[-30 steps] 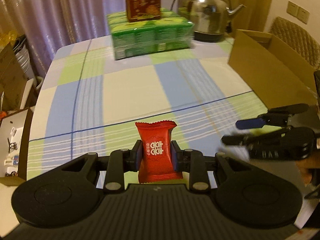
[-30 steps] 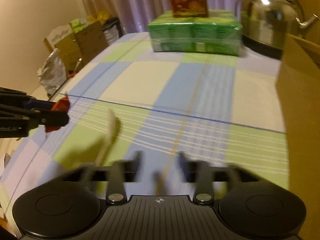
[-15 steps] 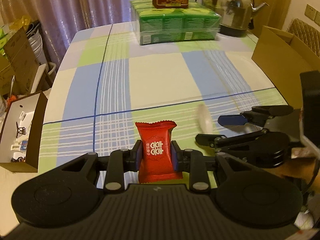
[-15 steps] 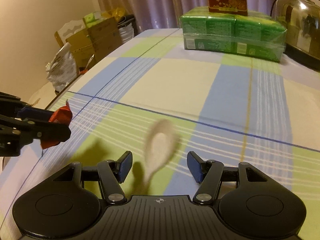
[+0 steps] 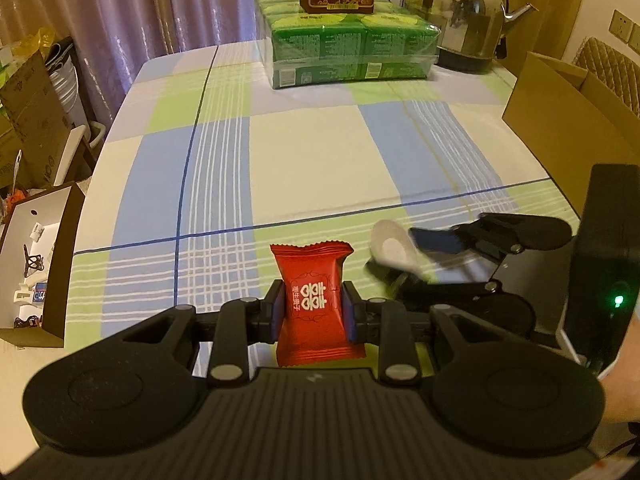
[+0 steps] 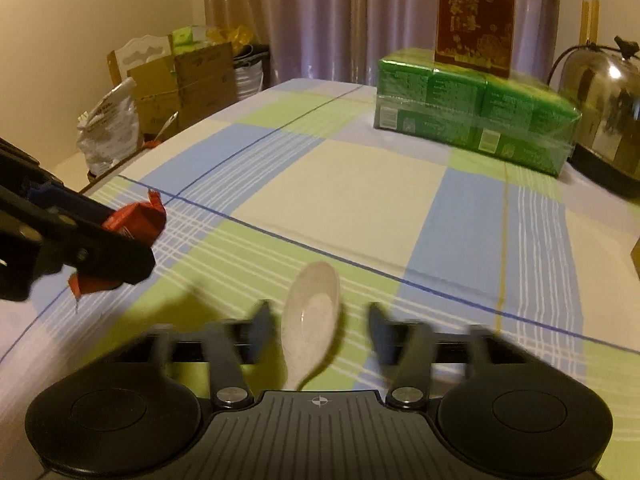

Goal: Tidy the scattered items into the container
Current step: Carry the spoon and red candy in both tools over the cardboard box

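Left tool stays clamped on the red candy, held above the near worktop. Right tool has swung in from mid-worktop and now straddles the white spoon, fingers apart and blurred, not touching it. Spoon lies on the near cloth; the box sits right, so grasp comes next, then both loads go there.

Dim, warm yellowish indoor light tints both fisheye views, whose corners darken and curve. Motion blur smears the right black tongs; the shiny steel kettle shows glare.
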`<state>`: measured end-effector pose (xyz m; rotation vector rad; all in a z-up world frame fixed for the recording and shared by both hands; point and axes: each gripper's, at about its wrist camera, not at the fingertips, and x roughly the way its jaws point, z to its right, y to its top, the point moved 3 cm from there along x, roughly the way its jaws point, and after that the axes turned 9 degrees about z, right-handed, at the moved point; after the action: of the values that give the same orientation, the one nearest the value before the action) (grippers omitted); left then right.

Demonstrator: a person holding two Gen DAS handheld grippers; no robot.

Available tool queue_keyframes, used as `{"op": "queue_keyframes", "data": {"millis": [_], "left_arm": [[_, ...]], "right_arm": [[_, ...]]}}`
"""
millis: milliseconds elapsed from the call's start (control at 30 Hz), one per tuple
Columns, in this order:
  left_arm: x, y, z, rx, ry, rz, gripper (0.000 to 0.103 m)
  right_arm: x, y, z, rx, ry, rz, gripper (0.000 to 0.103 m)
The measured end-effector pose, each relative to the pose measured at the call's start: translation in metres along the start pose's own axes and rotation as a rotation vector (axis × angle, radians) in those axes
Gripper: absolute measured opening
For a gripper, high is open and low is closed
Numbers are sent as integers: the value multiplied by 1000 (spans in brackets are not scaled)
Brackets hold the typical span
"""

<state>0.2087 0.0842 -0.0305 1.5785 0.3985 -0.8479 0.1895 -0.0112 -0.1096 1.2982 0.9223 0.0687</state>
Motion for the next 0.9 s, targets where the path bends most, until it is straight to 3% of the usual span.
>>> {"op": "queue_keyframes", "data": {"millis": [200, 567, 600, 633, 900], "left_arm": [[4, -2, 2, 6, -3, -14, 24], [1, 14, 34, 29, -69, 14, 24], [0, 17, 39, 32, -78, 21, 24], [-1, 20, 44, 34, -89, 27, 24], [-6, 30, 83, 66, -154, 59, 24]], "right_arm": [[-10, 0, 10, 14, -8, -10, 24], [-73, 25, 48, 81, -54, 42, 23], [-80, 28, 52, 82, -62, 50, 16], [-86, 31, 55, 81, -69, 57, 2], [-114, 34, 81, 106, -118, 67, 2]]}}
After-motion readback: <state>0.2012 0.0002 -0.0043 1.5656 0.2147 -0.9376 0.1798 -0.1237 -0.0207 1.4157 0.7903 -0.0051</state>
